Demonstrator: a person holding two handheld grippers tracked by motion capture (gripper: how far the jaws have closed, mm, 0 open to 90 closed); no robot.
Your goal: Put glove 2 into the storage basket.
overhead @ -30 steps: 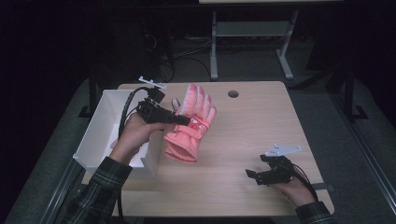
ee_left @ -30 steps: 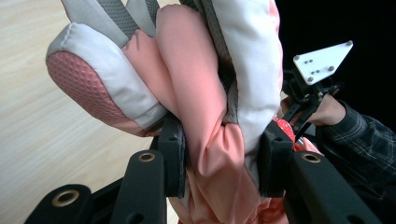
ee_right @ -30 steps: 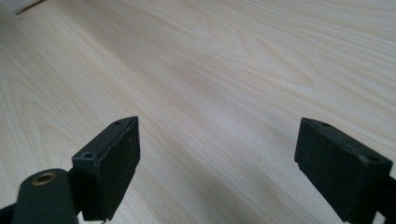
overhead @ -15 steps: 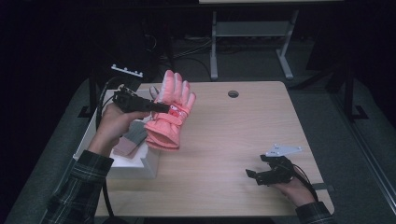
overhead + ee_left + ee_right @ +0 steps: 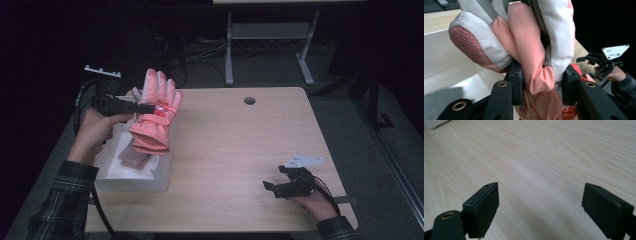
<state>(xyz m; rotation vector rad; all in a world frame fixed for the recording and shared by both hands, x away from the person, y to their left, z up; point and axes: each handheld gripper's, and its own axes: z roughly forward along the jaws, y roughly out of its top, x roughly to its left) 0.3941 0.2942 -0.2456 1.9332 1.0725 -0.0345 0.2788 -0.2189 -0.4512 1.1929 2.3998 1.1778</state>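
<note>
A salmon-pink winter glove point(image 5: 155, 115) with pale fingertips hangs in the air over the white box point(image 5: 135, 176) at the table's left edge. My left gripper point(image 5: 148, 108) is shut on it across the middle, fingers of the glove pointing up. In the left gripper view both black pads point(image 5: 517, 80) squeeze the pink glove point(image 5: 536, 50) between them. My right gripper point(image 5: 273, 188) rests on the wooden table point(image 5: 240, 145) near its front right corner, open with nothing in it; in the right gripper view the right gripper point(image 5: 540, 207) has bare wood between its jaws.
Inside the white box lies a brownish piece of cloth point(image 5: 134, 156). A round cable hole point(image 5: 249, 100) sits near the table's far edge. Beyond the table stands a grey metal frame point(image 5: 270, 35) on a dark floor.
My left gripper has carried the glove leftward and a little upward, from the table's middle-left to above the white box. The right gripper has stayed put.
</note>
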